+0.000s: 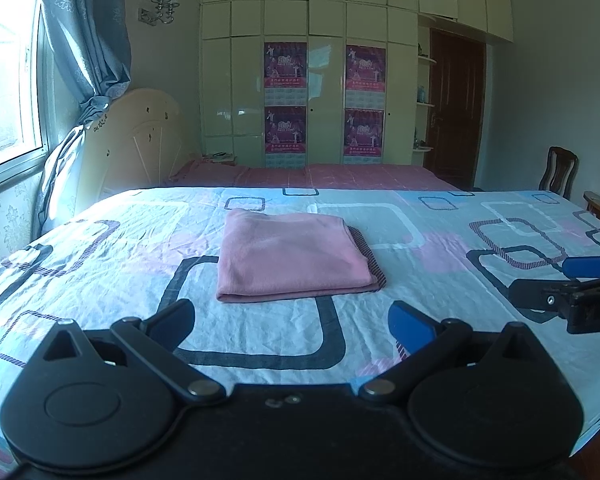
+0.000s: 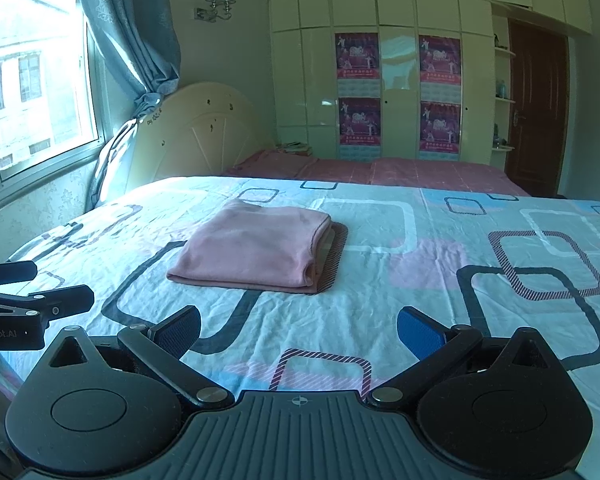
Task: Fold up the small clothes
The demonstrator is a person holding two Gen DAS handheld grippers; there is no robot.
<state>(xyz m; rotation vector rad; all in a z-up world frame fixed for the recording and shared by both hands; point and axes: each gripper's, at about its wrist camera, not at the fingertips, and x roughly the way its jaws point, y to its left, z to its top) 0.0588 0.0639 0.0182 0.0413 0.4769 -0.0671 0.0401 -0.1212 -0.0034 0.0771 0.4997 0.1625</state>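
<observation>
A pink garment lies folded into a neat rectangle on the patterned bed sheet; it also shows in the right wrist view. My left gripper is open and empty, pulled back a short way in front of the garment. My right gripper is open and empty, also short of the garment and to its right. Each gripper shows at the edge of the other's view, the right one and the left one.
A pink-sheeted bed and a cream headboard stand behind. A wardrobe with posters lines the back wall. A window with a blue curtain is at left; a wooden chair and a door at right.
</observation>
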